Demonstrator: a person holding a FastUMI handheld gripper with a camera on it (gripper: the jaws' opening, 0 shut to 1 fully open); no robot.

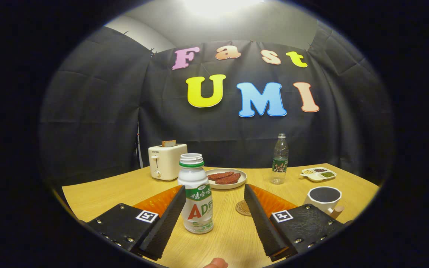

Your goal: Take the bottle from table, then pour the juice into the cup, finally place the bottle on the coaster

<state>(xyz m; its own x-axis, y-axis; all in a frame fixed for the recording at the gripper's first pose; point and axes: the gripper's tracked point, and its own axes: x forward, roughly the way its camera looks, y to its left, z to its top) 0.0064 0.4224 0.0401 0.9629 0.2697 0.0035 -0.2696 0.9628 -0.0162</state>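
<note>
A small white juice bottle (197, 193) with a green band under its cap stands upright on the wooden table (99, 197), between my fingers and close to the left one. My gripper (216, 199) is open, with a wide gap left on the bottle's right side. A round cork coaster (242, 207) lies just behind the right finger's tip, partly hidden by it. Beyond the right finger stands a white cup (325, 198) with a wooden handle and a dark inside.
At the back left sits a white toaster (166, 161) with a slice of bread in it. Behind the bottle lies a plate (226, 177) of brown food, then a clear water bottle (280, 159) and a small divided dish (317, 174). A fingertip (216, 263) shows between the fingers' bases.
</note>
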